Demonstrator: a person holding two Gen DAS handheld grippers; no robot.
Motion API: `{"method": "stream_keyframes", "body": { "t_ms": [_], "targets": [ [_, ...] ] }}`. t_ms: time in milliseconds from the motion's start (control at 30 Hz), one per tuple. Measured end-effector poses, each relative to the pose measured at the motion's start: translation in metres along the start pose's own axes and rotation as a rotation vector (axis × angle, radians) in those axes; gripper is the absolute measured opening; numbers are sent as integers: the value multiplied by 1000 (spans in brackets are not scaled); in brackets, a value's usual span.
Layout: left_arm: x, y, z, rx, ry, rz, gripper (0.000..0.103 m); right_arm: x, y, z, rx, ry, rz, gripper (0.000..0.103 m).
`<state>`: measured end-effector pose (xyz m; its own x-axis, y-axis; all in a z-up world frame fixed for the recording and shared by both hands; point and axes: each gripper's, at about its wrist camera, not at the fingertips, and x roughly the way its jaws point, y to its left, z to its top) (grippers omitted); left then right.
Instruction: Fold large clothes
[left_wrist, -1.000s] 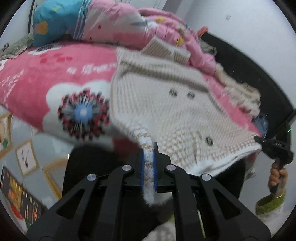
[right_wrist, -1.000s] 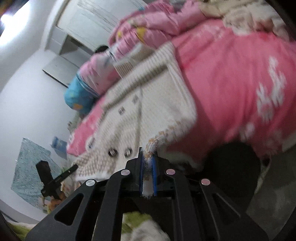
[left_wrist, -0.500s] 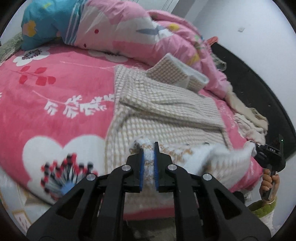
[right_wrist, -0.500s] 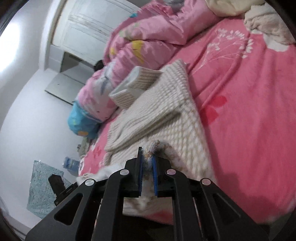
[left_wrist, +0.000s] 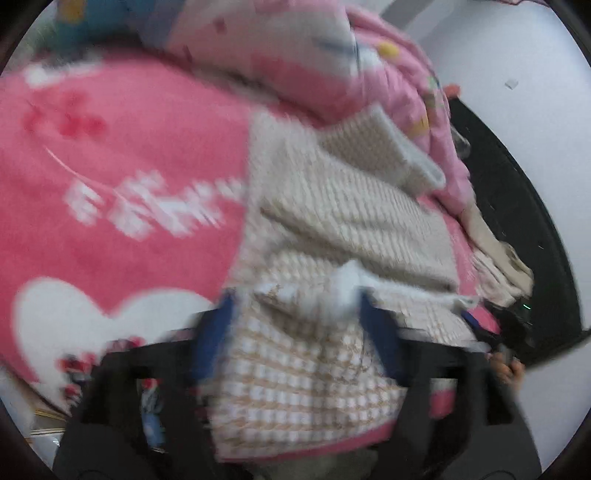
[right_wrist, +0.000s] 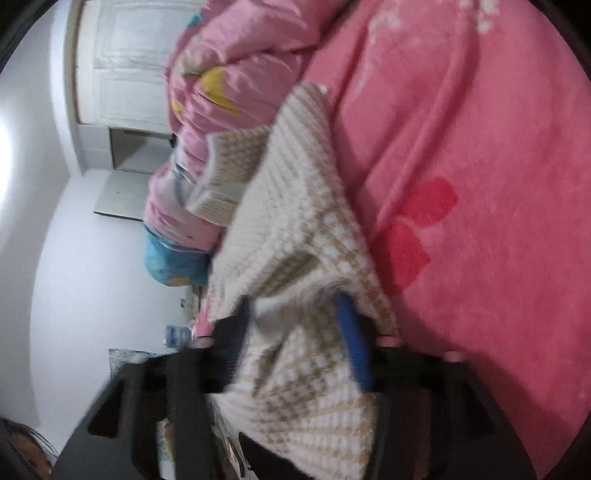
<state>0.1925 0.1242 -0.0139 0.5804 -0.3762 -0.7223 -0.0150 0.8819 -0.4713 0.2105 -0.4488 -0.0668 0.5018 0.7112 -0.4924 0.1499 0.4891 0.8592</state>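
Note:
A cream and tan knit cardigan (left_wrist: 332, 221) lies on the pink flowered blanket (left_wrist: 129, 147), its near hem folded back over its body. The jaws of my left gripper (left_wrist: 295, 306) are opening; the folded hem lies loose between the blue pads, which stand clear of it. In the right wrist view the same cardigan (right_wrist: 295, 184) runs away from me. My right gripper (right_wrist: 293, 306) is opening too, and the knit edge rests between its fingers without being pinched. Both views are blurred.
A smaller folded knit piece (left_wrist: 373, 144) leans on the bunched pink quilt (left_wrist: 314, 48) at the far side. Beige clothes (left_wrist: 495, 258) lie by the black bed frame (left_wrist: 517, 206). A white wardrobe (right_wrist: 122, 66) and a blue pillow (right_wrist: 170, 262) show on the left.
Both grippers carried the hem from off the bed's edge up over the cardigan, folding it. Their jaws, shut on the hem before, have now parted and let it go.

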Motion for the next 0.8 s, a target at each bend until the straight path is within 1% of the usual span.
{"method": "stream_keyframes", "body": {
  "t_ms": [33, 67, 133, 200, 300, 367, 400, 467, 500, 533, 567, 600, 667, 733, 767, 800],
  "targets": [
    [-10, -1, 0, 19, -31, 17, 74, -6, 3, -1, -10, -13, -14, 68],
    [-17, -2, 0, 23, -40, 25, 74, -13, 5, -2, -20, -28, -28, 68],
    [-31, -4, -5, 27, -52, 32, 74, -27, 10, -9, -37, -51, -23, 68],
    [-39, -10, -16, 49, -47, 29, 74, -42, 15, -25, -56, -55, -13, 68],
    [-51, -20, -46, 90, -44, 17, 74, -59, 20, -53, -85, -47, -15, 71],
    [-59, -29, -74, 146, -64, -13, 74, -71, 20, -80, -91, -37, 10, 74],
    [-59, -36, -94, 194, -60, -32, 75, -77, 19, -96, -89, -35, 16, 76],
    [-49, -43, -116, 219, -42, -30, 75, -80, 13, -115, -76, -23, 19, 77],
    [-42, -42, -123, 206, -20, -40, 75, -79, 8, -123, -60, -9, 19, 77],
    [-31, -37, -129, 155, 14, -61, 75, -75, 1, -132, -33, 5, 24, 77],
    [-24, -33, -131, 117, 30, -77, 75, -71, -4, -135, -17, 9, 29, 77],
    [-12, -22, -132, 37, 45, -114, 75, -68, -8, -137, -4, 12, 31, 77],
    [0, -4, -129, -70, 32, -136, 74, -59, -20, -136, 38, 0, 28, 77],
    [5, 8, -125, -112, -16, -157, 74, -52, -27, -132, 58, -33, 29, 77],
    [8, 13, -123, -123, -36, -153, 74, -51, -29, -129, 73, -56, 28, 77],
    [11, 17, -121, -145, -39, -158, 74, -50, -33, -125, 87, -90, 30, 74]
  ]
}}
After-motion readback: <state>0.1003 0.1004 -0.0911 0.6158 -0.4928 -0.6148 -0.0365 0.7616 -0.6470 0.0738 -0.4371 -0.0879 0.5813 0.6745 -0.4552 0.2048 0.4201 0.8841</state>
